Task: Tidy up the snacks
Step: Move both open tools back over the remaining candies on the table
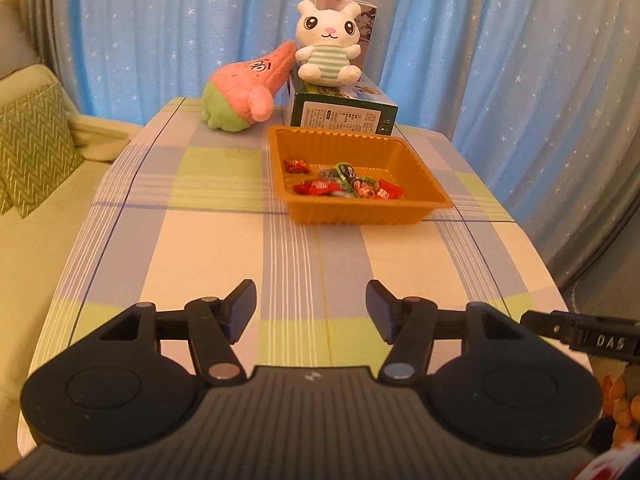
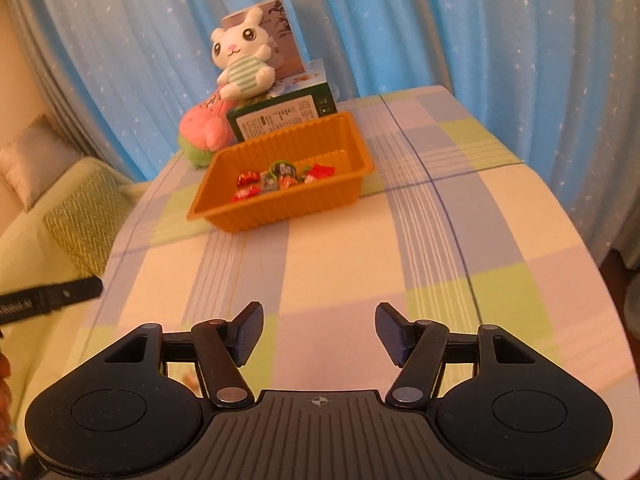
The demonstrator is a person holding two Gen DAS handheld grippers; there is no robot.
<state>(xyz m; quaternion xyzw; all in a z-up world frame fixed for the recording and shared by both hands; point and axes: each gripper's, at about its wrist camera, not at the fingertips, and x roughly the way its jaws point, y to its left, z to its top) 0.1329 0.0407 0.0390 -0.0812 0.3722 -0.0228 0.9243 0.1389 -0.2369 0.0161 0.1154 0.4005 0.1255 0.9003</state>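
Note:
An orange plastic tray (image 1: 434,196) (image 2: 352,148) stands on the checked tablecloth toward the far half of the table. Several wrapped snacks (image 1: 348,184) (image 2: 280,180), red and green, lie inside it. My left gripper (image 1: 311,306) hovers over the near part of the table, well short of the tray, open with nothing between its fingers. My right gripper (image 2: 319,330) is likewise open and empty, above the near table to the right of the tray. A tip of the right gripper shows at the right edge of the left wrist view, and the left one's at the left edge of the right wrist view.
Behind the tray sits a green box (image 1: 344,114) (image 2: 286,118) with a white rabbit plush (image 1: 328,46) (image 2: 240,64) on top and a taller carton behind. A pink and green plush (image 1: 244,92) (image 2: 204,132) lies beside it. A sofa with cushions (image 1: 32,152) flanks the table's left; blue curtains hang behind.

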